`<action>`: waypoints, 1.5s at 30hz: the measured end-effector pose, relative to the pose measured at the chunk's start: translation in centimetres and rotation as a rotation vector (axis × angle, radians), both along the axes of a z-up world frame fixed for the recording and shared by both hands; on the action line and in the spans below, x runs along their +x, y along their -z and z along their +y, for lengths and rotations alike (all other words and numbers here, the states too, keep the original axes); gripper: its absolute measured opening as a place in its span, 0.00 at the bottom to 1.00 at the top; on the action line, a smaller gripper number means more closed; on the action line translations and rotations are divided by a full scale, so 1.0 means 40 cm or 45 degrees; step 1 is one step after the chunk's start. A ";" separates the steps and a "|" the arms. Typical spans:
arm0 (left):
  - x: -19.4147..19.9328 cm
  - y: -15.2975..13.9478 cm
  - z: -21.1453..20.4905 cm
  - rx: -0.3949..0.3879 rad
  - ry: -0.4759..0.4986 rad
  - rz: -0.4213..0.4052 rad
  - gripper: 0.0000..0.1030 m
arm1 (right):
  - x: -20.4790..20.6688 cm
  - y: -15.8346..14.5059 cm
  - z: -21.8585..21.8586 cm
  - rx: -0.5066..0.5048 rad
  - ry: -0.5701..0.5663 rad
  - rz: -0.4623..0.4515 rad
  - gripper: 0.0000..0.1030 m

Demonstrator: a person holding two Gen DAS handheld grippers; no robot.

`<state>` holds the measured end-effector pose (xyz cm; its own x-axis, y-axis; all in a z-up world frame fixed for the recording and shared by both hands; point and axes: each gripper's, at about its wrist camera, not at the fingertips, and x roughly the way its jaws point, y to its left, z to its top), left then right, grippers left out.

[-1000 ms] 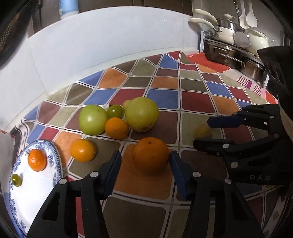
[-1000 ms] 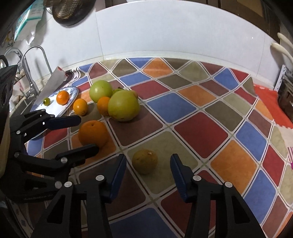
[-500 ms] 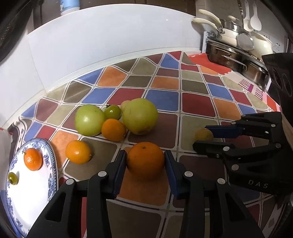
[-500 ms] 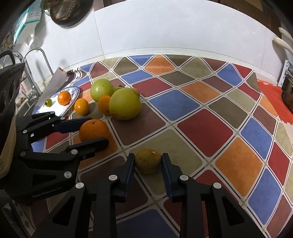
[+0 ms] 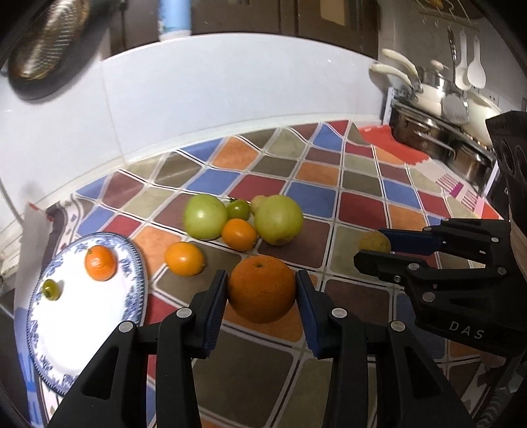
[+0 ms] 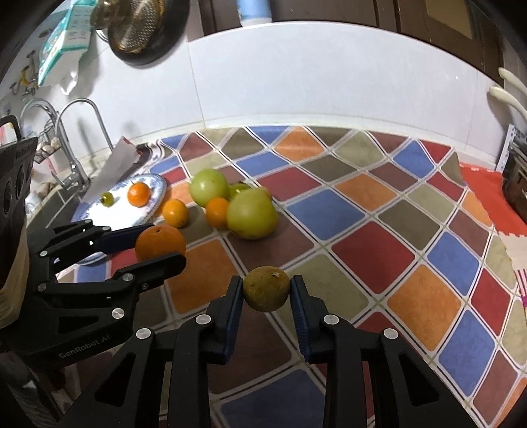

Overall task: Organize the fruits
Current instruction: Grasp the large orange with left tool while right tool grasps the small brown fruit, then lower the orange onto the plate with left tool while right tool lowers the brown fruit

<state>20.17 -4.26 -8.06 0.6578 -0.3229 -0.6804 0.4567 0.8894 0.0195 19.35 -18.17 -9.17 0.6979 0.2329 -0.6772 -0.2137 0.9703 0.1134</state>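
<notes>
My left gripper (image 5: 262, 293) is shut on a large orange (image 5: 262, 289), held above the checkered mat; it also shows in the right wrist view (image 6: 160, 242). My right gripper (image 6: 266, 293) is shut on a small brownish-green fruit (image 6: 266, 293), lifted off the mat; it shows in the left wrist view (image 5: 374, 242). A blue-rimmed white plate (image 5: 79, 322) at the left holds a small orange (image 5: 100, 262) and a tiny green fruit (image 5: 51, 289). A cluster of green fruits (image 5: 278, 219) and oranges (image 5: 238, 234) lies mid-mat.
A sink and faucet (image 6: 70, 145) lie at the far left beyond the plate. Pots and utensils (image 5: 438, 108) stand at the back right. A white backsplash wall (image 5: 230, 98) borders the counter. A pan (image 6: 138, 26) hangs above.
Both grippers closed on their fruits and lifted them off the mat. The views have risen and tilted up, showing more wall.
</notes>
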 end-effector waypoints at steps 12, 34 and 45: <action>-0.101 -0.090 0.085 -0.059 -0.146 -0.131 0.40 | -0.073 -0.085 0.059 0.018 -0.060 -0.128 0.29; -0.206 -0.187 0.271 -0.071 -0.426 -0.294 0.40 | -0.121 -0.192 0.231 0.063 -0.275 -0.315 0.29; -0.195 -0.198 0.353 -0.068 -0.541 -0.331 0.40 | -0.079 -0.221 0.325 0.069 -0.390 -0.367 0.29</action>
